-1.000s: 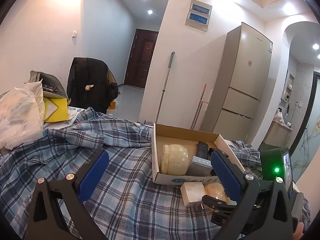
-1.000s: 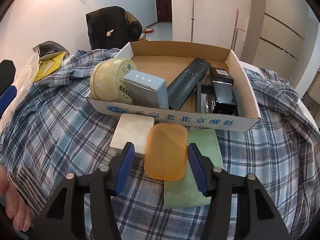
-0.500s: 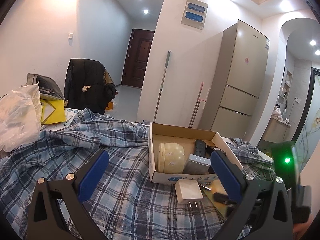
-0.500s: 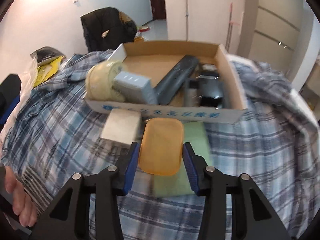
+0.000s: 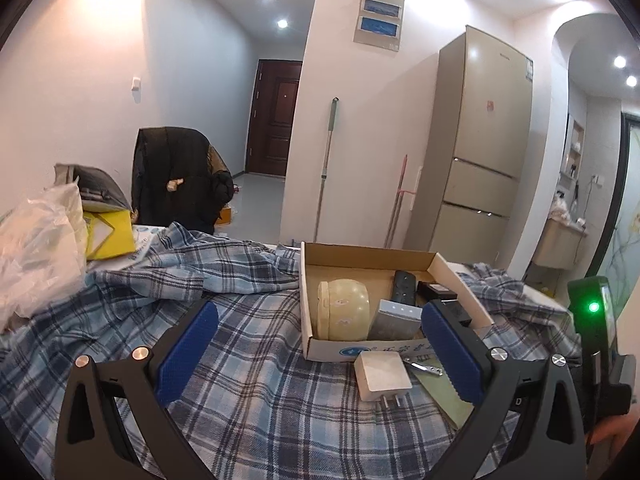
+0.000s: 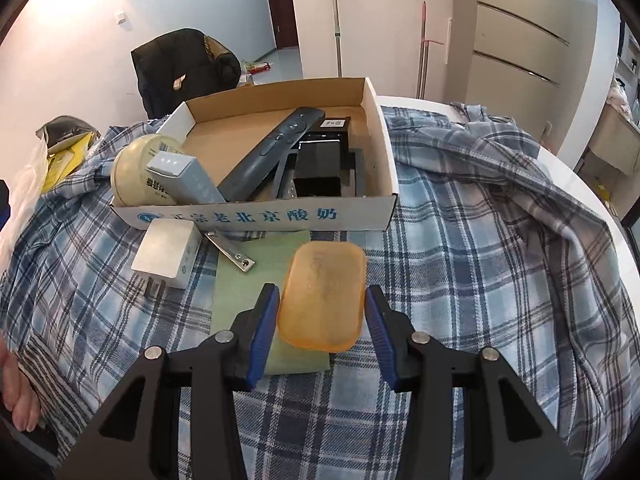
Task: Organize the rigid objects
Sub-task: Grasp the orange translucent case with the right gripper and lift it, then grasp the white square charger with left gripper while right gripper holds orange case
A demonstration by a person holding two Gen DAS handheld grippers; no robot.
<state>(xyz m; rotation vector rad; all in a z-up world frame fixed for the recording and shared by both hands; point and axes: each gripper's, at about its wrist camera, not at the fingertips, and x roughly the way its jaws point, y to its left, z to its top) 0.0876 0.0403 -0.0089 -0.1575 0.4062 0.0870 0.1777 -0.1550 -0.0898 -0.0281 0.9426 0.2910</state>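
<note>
Amber and translucent, the rounded soap bar [image 6: 323, 295] sat pinched between your right gripper's [image 6: 320, 320] blue pads, above the green card [image 6: 260, 280] before the cardboard box [image 6: 260, 216]; your left gripper [image 5: 316, 354] stood spread wide, empty.

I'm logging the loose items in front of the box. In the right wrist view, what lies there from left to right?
White plug adapter → metal strip → green card → orange soap-like block, held between the fingers of the right hand-held gripper.
</note>
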